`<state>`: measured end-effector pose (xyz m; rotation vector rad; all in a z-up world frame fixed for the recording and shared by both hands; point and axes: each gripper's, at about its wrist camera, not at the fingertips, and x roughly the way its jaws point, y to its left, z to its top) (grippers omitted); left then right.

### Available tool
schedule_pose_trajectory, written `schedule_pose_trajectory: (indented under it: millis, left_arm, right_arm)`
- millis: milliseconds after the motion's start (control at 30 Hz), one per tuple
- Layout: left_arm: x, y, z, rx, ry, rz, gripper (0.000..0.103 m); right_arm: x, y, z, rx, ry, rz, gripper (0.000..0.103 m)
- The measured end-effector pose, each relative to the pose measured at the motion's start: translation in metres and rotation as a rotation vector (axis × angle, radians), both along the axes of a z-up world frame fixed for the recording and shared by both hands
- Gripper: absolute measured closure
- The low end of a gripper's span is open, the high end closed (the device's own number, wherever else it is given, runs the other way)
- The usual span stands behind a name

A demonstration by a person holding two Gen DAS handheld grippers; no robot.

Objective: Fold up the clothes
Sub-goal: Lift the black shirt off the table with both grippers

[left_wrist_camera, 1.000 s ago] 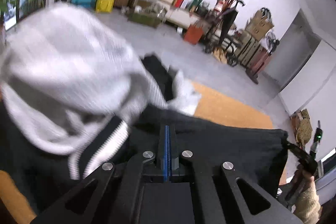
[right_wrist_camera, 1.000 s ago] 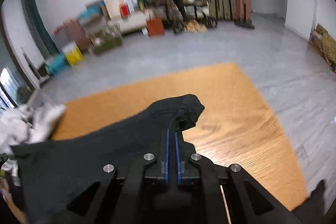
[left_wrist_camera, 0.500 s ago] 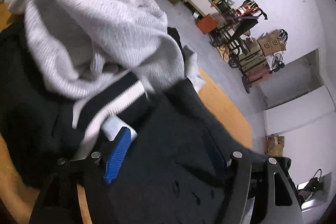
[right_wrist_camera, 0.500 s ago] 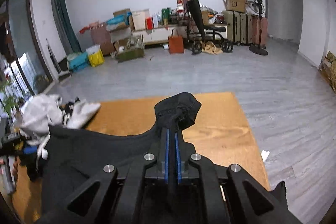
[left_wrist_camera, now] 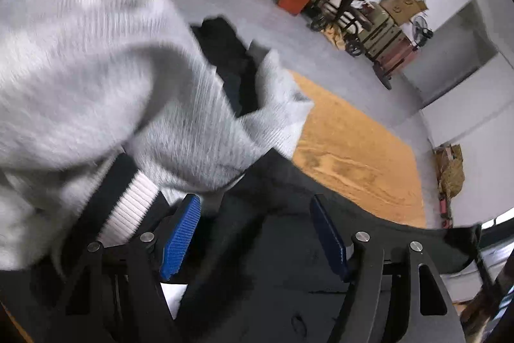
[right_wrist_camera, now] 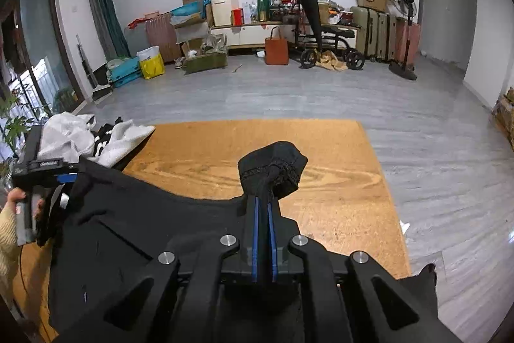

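A black garment lies spread over the near part of the wooden table. My right gripper is shut on a bunched edge of it, and a knot of black cloth sticks out past the pads. My left gripper is open, its blue pads wide apart above the black garment, with nothing pinched. A grey knit sweater with a black-and-white striped cuff is heaped just ahead and to the left of it. In the right wrist view a hand holds the left gripper at the table's left end.
The heap of grey and striped clothes sits on the table's far left corner. Bare wood shows on the far right half. Beyond the table is grey floor, with boxes, suitcases, a wheeled walker and a fan along the back wall.
My left gripper, shut on the black garment a second ago, has opened and let it go. Its view has swung over the clothes heap. The right gripper stays shut on the garment.
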<state>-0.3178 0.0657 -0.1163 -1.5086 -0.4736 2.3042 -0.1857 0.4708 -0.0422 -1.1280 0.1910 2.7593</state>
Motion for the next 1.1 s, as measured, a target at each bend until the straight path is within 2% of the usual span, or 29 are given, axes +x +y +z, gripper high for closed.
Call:
schedule_pose_trajectory:
  millis: [33, 67, 100, 167, 200, 333, 367, 467, 567, 633, 700, 833, 933, 1000, 1100]
  left_arm:
    - [0.002, 0.001, -0.003, -0.007, -0.004, 0.001, 0.045]
    - [0.002, 0.004, -0.007, -0.048, -0.011, 0.002, 0.06]
    - [0.003, 0.008, -0.01, -0.101, -0.02, 0.003, 0.081]
    - [0.004, 0.013, -0.017, -0.157, -0.052, -0.005, 0.101]
    - [0.007, 0.012, -0.017, -0.153, -0.057, -0.004, 0.101]
    - [0.026, -0.008, 0.007, -0.032, -0.047, 0.064, 0.101]
    - [0.032, -0.014, 0.022, -0.012, -0.032, 0.077, 0.101]
    - [0.051, -0.031, 0.085, 0.018, 0.053, 0.101, 0.101]
    - [0.084, -0.041, 0.173, 0.12, 0.111, 0.081, 0.101]
    - [0.116, -0.039, 0.235, 0.119, 0.176, 0.055, 0.101]
    - [0.15, -0.036, 0.296, 0.107, 0.247, 0.028, 0.101]
    - [0.195, -0.062, 0.371, 0.154, 0.352, 0.065, 0.101]
    - [0.222, -0.09, 0.43, 0.146, 0.428, 0.119, 0.101]
    - [0.243, -0.107, 0.473, 0.153, 0.531, 0.155, 0.101]
    - [0.285, -0.139, 0.543, 0.228, 0.713, 0.23, 0.101]
  right_arm:
    - [0.003, -0.001, -0.002, 0.003, -0.005, -0.003, 0.096]
    - [0.006, -0.001, -0.006, -0.002, -0.01, -0.004, 0.096]
    - [0.008, -0.001, -0.009, -0.008, -0.015, -0.006, 0.096]
    - [0.013, -0.001, -0.012, -0.021, -0.02, -0.011, 0.096]
    - [0.017, -0.001, -0.013, -0.026, -0.019, -0.014, 0.096]
    - [0.04, -0.002, -0.005, -0.019, -0.009, -0.026, 0.096]
    - [0.047, -0.001, 0.004, -0.01, -0.008, -0.021, 0.096]
    - [0.066, 0.002, 0.038, 0.063, 0.01, -0.026, 0.097]
    - [0.08, 0.002, 0.092, 0.111, 0.046, -0.042, 0.099]
    - [0.088, -0.009, 0.133, 0.149, 0.08, -0.029, 0.099]
    - [0.099, -0.021, 0.161, 0.135, 0.115, -0.014, 0.099]
    - [0.122, -0.039, 0.231, 0.137, 0.25, -0.018, 0.099]
    - [0.137, -0.044, 0.29, 0.133, 0.354, -0.049, 0.1]
    - [0.147, -0.047, 0.329, 0.13, 0.424, -0.07, 0.1]
    - [0.162, -0.053, 0.387, 0.127, 0.53, -0.1, 0.1]
